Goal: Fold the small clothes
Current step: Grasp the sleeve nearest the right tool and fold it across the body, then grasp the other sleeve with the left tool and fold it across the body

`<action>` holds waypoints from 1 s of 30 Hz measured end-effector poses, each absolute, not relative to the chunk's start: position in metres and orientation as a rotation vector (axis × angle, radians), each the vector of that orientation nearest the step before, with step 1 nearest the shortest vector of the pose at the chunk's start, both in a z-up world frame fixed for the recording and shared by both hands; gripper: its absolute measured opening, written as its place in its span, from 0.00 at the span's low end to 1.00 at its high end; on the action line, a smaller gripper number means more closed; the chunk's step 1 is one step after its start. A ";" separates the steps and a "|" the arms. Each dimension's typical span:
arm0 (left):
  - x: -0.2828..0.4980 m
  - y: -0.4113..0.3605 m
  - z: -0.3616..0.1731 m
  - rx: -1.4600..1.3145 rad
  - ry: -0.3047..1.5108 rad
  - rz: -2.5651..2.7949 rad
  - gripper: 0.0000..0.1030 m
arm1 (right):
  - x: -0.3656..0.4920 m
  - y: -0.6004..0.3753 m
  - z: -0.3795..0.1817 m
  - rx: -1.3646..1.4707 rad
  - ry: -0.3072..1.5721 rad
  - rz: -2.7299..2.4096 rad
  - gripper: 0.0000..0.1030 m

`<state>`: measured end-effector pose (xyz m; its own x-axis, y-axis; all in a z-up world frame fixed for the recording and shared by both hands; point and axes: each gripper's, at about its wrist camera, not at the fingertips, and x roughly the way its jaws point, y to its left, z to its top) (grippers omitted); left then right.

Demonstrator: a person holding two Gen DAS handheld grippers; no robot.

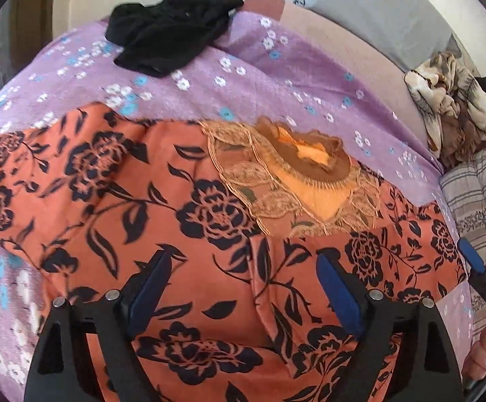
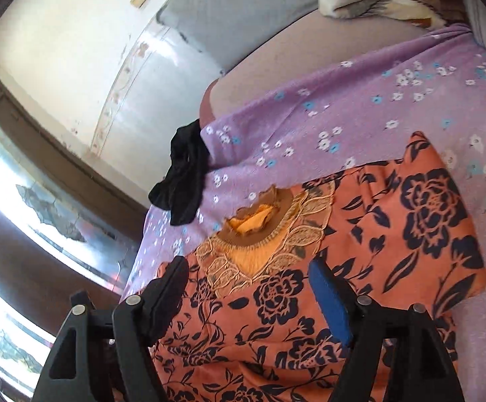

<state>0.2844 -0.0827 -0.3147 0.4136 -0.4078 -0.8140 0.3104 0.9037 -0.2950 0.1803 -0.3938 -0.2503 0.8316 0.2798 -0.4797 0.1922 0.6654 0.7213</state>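
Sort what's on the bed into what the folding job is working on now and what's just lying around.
In the job:
- orange floral top, spread flat
- left gripper and right gripper, both open above it

Lying about:
- black garment, crumpled at the far edge
- cream and brown cloth, bunched up
- purple flowered blanket underneath
- grey pillow

An orange top (image 1: 182,207) with black roses lies on a lilac, white-flowered blanket (image 1: 243,77).
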 end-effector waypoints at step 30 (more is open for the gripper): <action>0.327 -0.043 -0.298 -0.075 0.956 -0.298 0.09 | 0.187 -0.442 -0.259 0.870 0.616 -0.059 0.74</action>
<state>0.3270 -0.0426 -0.2979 0.5392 -0.2830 -0.7932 0.2173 0.9567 -0.1937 0.1875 -0.4418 -0.2592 0.8258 0.1948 -0.5293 0.2922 0.6549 0.6970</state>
